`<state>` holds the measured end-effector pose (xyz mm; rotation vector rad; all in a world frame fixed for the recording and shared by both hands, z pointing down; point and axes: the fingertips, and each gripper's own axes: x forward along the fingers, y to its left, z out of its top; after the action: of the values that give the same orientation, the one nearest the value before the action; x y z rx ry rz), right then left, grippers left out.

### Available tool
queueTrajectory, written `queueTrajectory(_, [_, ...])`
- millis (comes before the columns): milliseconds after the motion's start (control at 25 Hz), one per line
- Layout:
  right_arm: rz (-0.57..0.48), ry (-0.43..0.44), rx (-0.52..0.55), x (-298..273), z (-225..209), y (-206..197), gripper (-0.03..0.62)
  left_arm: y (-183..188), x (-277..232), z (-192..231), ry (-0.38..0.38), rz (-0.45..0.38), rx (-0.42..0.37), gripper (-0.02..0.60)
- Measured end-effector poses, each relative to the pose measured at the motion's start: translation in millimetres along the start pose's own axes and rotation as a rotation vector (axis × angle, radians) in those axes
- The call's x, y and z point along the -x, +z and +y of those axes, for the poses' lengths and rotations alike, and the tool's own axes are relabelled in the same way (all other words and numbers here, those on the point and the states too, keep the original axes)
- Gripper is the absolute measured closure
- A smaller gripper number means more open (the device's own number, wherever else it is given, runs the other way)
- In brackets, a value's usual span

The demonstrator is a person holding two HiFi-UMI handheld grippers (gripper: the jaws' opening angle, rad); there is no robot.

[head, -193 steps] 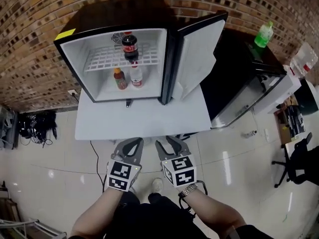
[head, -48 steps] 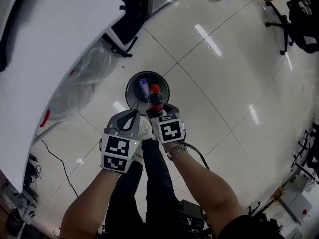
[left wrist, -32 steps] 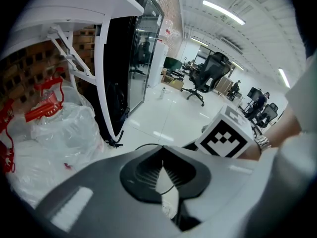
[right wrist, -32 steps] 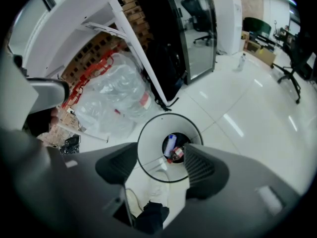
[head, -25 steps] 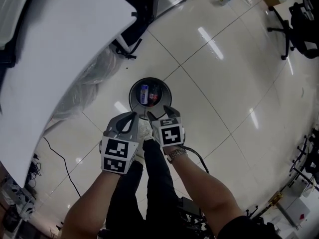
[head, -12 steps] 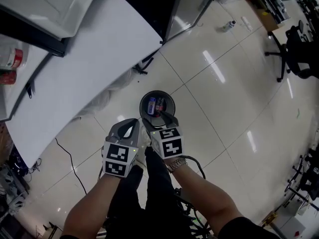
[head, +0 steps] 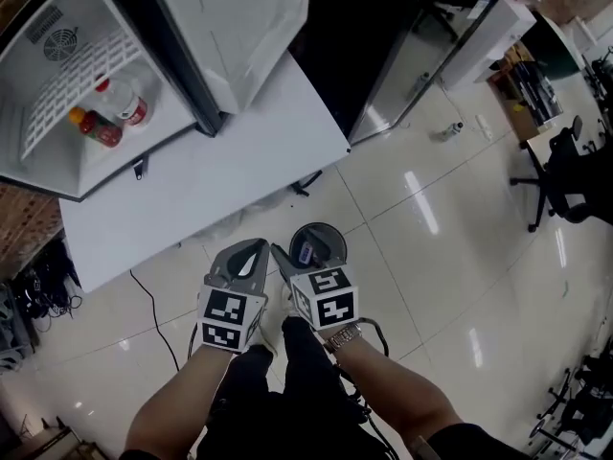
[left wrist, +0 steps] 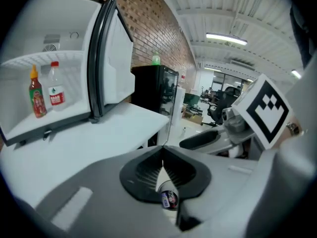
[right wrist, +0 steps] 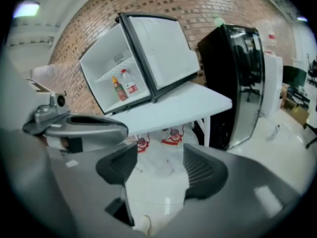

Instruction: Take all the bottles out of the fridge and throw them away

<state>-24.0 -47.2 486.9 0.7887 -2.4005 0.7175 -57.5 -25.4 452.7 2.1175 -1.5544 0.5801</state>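
far left: mini fridge (head: 124,156) sits open on the white desk (head: 220,171), door (head: 239,17) swung wide to its right. two bottles stand inside on the fridge floor, below the wire shelf (head: 67,75): red bottle with yellow cap (head: 96,127) and clear bottle with red cap (head: 124,103), just beside each other. both gripper views show them upright too. cables (head: 38,281) lie on the tile floor left of the desk.

left claw (head: 251,255) is clenched. its pads (left wrist: 146,170) meet tip to tip with nothing between them, and it's held low in front of the person, over the floor.

right claw (head: 299,259) is just beside it, released, jaws well apart and empty. only floor and clear plastic bags (right wrist: 163,152) under the desk show between them.

round bin (head: 333,233) stands on the floor just past the right claw's tips, partly covered by them. a blue-labelled bottle (head: 305,252) lies in it.

right of the desk is a tall black fridge (head: 402,27) with a green bottle (right wrist: 218,21) on top. further right a small bottle (head: 450,130) lies on the floor, then an office chair (head: 565,171).
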Motion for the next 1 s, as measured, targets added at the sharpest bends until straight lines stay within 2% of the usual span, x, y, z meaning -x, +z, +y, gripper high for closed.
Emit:
queueTrajectory(360, [-0.101, 0.140, 0.186, 22, 83, 85, 0.303, 40, 82, 40, 0.174, -0.101, 0.011, 0.578])
queueTrajectory(760, [-0.145, 0.282, 0.386, 12, 178, 136, 0.313, 63, 183, 109, 0.425, -0.237, 0.066, 0.578])
queueTrajectory(1000, [-0.155, 0.310, 0.456, -12, 227, 161, 0.313, 61, 226, 152, 0.497, -0.267, 0.097, 0.578])
